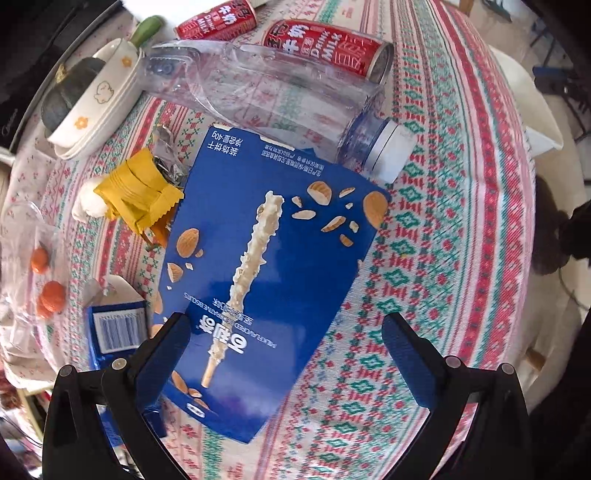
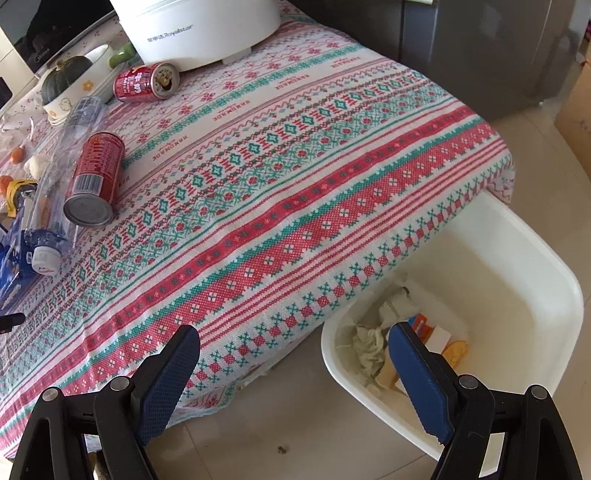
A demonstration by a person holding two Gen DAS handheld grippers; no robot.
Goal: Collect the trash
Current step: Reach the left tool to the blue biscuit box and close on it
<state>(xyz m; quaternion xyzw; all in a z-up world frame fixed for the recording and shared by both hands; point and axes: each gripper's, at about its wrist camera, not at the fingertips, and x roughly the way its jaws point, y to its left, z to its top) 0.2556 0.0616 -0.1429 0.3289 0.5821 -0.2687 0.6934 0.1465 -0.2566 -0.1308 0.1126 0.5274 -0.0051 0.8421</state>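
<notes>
The left gripper (image 1: 284, 332) hangs with jaws apart over the blue snack box (image 1: 266, 266), just beside the plastic bottle (image 1: 273, 96) (lying flat); the right gripper (image 2: 293, 349), also spread wide and empty, hovers beside the white bin (image 2: 535, 295)

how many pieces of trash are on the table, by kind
red cans: 2
clear bottle: 1
blue boxes: 2
yellow wrapper: 1
total: 6
</notes>
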